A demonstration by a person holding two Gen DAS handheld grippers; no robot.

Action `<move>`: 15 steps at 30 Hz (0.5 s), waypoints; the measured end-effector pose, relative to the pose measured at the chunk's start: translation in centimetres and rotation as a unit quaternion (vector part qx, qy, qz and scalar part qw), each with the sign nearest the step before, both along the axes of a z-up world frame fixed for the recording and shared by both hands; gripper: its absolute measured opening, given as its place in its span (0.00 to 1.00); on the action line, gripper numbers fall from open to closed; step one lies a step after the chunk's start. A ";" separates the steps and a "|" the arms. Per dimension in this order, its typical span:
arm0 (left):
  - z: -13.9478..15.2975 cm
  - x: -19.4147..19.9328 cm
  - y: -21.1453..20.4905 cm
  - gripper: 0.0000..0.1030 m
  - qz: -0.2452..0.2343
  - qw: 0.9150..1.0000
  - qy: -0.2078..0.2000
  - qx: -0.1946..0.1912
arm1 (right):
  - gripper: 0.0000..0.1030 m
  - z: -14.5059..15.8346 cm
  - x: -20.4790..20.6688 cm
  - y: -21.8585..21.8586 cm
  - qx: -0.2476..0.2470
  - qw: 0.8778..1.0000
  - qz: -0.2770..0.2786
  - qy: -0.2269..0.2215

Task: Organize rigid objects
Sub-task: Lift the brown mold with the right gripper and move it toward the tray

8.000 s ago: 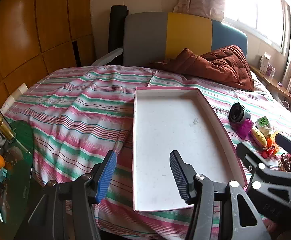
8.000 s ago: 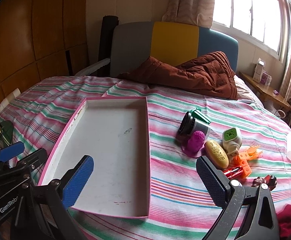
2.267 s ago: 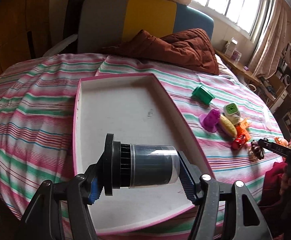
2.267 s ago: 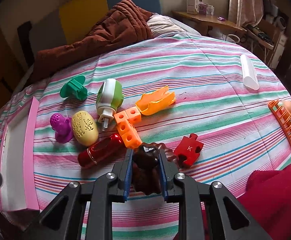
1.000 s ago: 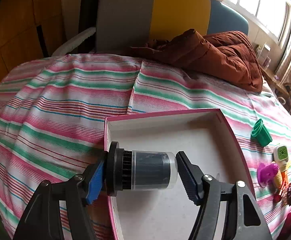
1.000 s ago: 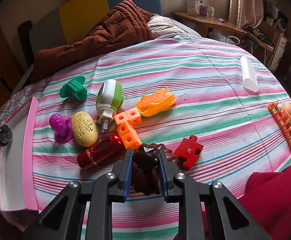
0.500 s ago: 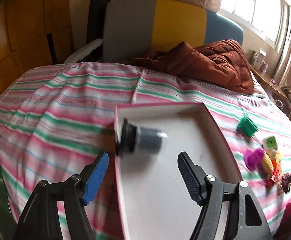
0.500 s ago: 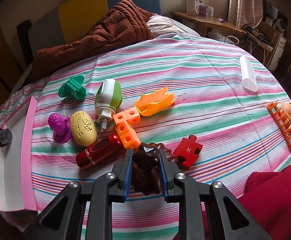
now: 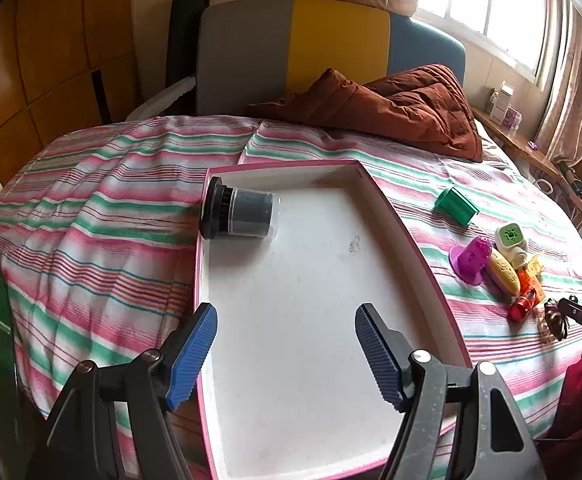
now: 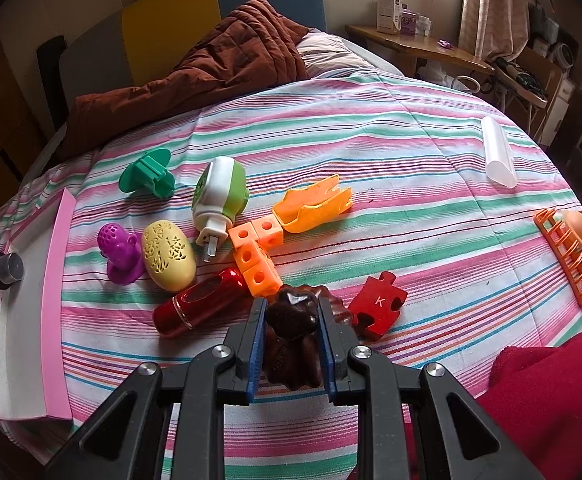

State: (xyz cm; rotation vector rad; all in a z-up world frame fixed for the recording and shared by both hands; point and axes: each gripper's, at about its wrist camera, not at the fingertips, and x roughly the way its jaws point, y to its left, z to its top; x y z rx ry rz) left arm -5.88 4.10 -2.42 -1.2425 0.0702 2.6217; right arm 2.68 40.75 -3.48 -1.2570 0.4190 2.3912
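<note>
Right wrist view: my right gripper [image 10: 291, 340] is clamped on a dark brown faceted toy [image 10: 291, 316] low over the striped bedspread [image 10: 371, 152], and my worry is the crowd around it. The red puzzle piece [image 10: 377, 310] lies just to its right, the red cylinder [image 10: 199, 306] just to its left, and the orange linked cubes [image 10: 255, 254] touch its far side, so I judge a careless lift could drag or flick one of them across the cloth. The toy's shiny, uneven faces may also let it twist between the pads on the way over. Farther left lie the yellow egg-shaped piece [image 10: 167, 255], purple perforated piece [image 10: 118, 250], green-and-white plug-in device [image 10: 221, 194] and green plastic piece [image 10: 147, 176], all outside the tray. My left gripper [image 9: 287, 356] is wide open, holding nothing, hovering above the near end of the pink-rimmed white tray [image 9: 423, 264]. The tray holds one thing only: the black-capped clear cylinder [image 9: 237, 213], on its side in the far left corner, cap against the left wall. Being round, it may roll if the soft bed shifts under the tray. The toy has to clear the tray's right wall, and a low carry could knock that rim.
</note>
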 end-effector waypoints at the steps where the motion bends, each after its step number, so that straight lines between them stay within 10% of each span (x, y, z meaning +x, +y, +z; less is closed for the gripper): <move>1: 0.0 0.2 0.0 0.71 -0.001 1.000 0.000 0.000 | 0.23 0.0 0.0 -0.1 0.001 1.000 0.001 0.000; 15: -0.4 1.2 -0.4 0.71 0.002 1.000 -0.012 -0.004 | 0.23 0.0 0.0 -1.0 -0.005 1.000 0.025 0.005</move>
